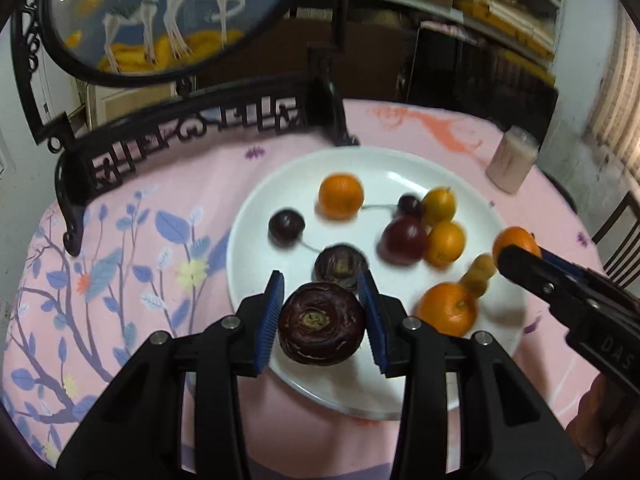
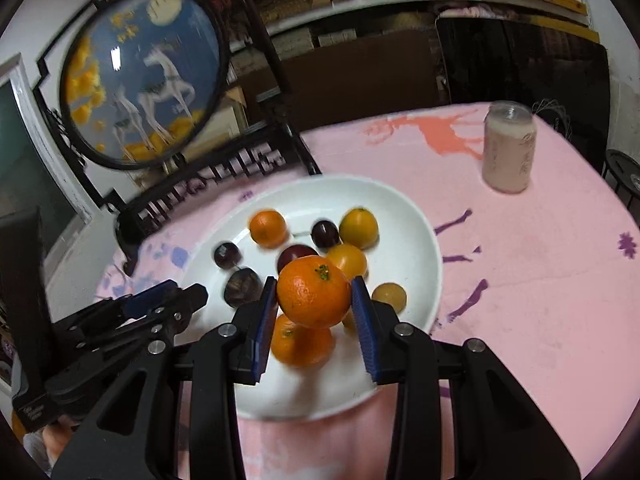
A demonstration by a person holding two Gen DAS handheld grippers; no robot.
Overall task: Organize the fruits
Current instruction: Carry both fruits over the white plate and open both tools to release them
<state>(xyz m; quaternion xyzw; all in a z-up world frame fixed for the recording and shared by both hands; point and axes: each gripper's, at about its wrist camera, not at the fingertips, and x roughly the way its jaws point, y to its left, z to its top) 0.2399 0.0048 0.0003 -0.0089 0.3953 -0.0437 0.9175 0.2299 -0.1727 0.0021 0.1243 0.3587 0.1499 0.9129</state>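
Note:
A white plate (image 1: 256, 216) on the pink tablecloth holds several fruits: tangerines, yellow-orange kumquat-like fruits, dark cherries and a dark purple round fruit (image 1: 340, 266). My left gripper (image 1: 322, 300) is shut on another dark purple round fruit (image 1: 322, 328) and holds it over the plate's near edge. My right gripper (image 2: 314, 300) is shut on a tangerine (image 2: 314, 296) and holds it above the plate (image 2: 416, 224), over another tangerine (image 2: 302, 346). The right gripper also shows in the left wrist view (image 1: 516, 252), at the plate's right rim.
A black carved stand (image 1: 192, 128) with a round horse painting (image 1: 160, 12) stands behind the plate on the left. A pale pink jar (image 2: 508, 148) stands at the back right of the table. The table edge curves on the right.

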